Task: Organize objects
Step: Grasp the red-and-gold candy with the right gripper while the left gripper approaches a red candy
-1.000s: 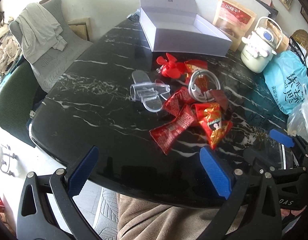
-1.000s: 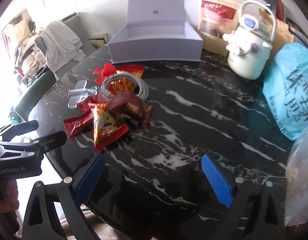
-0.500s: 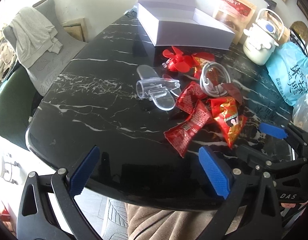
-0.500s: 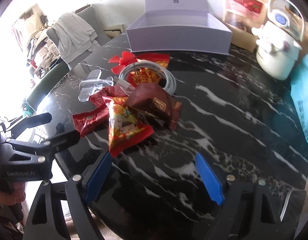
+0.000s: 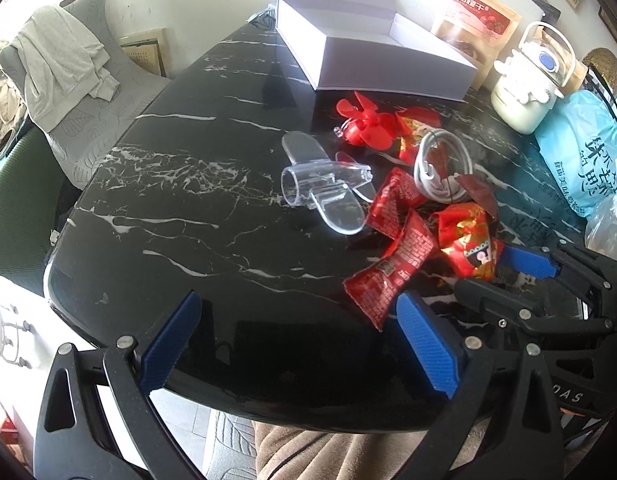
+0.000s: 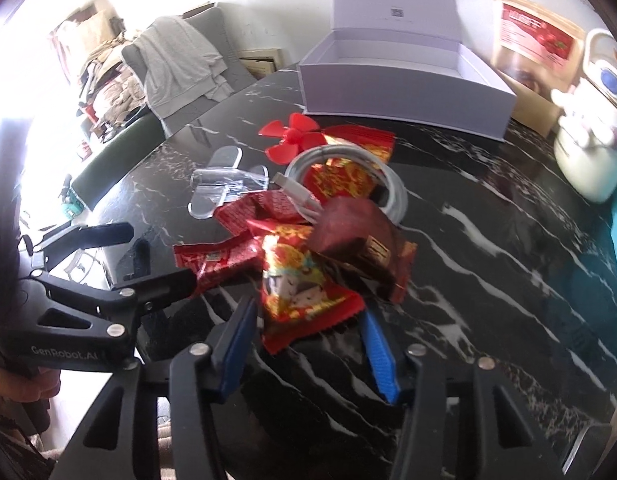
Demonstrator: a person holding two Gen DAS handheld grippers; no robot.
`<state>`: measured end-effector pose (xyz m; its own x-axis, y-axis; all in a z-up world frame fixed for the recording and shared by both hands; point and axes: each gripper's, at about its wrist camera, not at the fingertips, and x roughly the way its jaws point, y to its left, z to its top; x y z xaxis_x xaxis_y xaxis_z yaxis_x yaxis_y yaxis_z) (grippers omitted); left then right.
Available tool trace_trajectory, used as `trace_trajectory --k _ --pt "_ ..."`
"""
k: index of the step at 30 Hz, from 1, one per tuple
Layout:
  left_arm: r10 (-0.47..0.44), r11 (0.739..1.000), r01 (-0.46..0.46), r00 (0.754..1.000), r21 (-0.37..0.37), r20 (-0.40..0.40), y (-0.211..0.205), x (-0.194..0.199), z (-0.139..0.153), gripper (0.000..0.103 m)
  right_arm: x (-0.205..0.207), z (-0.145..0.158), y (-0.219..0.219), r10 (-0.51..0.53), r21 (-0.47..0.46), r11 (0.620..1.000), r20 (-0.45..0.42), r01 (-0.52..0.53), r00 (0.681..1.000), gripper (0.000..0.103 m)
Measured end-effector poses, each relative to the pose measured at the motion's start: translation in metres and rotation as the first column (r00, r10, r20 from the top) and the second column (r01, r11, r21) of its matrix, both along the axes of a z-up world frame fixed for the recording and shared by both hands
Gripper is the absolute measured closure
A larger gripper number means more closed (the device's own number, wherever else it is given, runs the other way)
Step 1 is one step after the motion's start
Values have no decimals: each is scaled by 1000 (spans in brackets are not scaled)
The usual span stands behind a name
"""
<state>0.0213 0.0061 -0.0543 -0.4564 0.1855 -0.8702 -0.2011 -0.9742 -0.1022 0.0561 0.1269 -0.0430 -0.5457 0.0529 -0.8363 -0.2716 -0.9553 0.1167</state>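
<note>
- Black marble table [image 5: 156, 184] is strewn with snacks before an open white box [image 6: 404, 84].
- Right gripper [image 6: 308, 340] has been advanced, jaws narrowed but apart, around the cartoon snack packet [image 6: 300, 292]; pickup is judged imminent.
- Left gripper [image 5: 296, 344] is held apart, empty.

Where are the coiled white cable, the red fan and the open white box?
coiled white cable [image 6: 392, 184]: right wrist view, coil's right side.
red fan [image 5: 368, 122]: left wrist view, hub.
open white box [image 6: 404, 98]: right wrist view, front wall.

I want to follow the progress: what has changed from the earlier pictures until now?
The right tool moved forward to the red cartoon snack packet, its fingers narrower and straddling the packet's near edge; not yet gripped. The left tool stayed open and empty. The snack pile and white box stayed put.
</note>
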Motion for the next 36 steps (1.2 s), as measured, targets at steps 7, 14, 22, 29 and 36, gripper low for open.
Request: trace_trajectory --k 7,14,22,29,36 --pt "-36 999 36 999 -9 -9 8 -2 4 4 2 0 5 10 -23 1000 -20 -11 1000 78" --pt "-87 996 87 996 15 1 21 -6 -1 4 12 6 11 4 -28 1000 -34 -5 999 81" --pt "-142 990 142 990 23 -12 35 -9 -2 4 35 11 18 -9 -16 1000 -18 8 1000 81" --pt "-124 992 124 992 31 -1 51 -15 -2 4 45 11 17 -15 2 1000 -13 15 1000 81" --pt "-129 989 128 992 -79 -8 69 -16 -7 4 48 11 20 -18 11 1000 -16 18 1000 81"
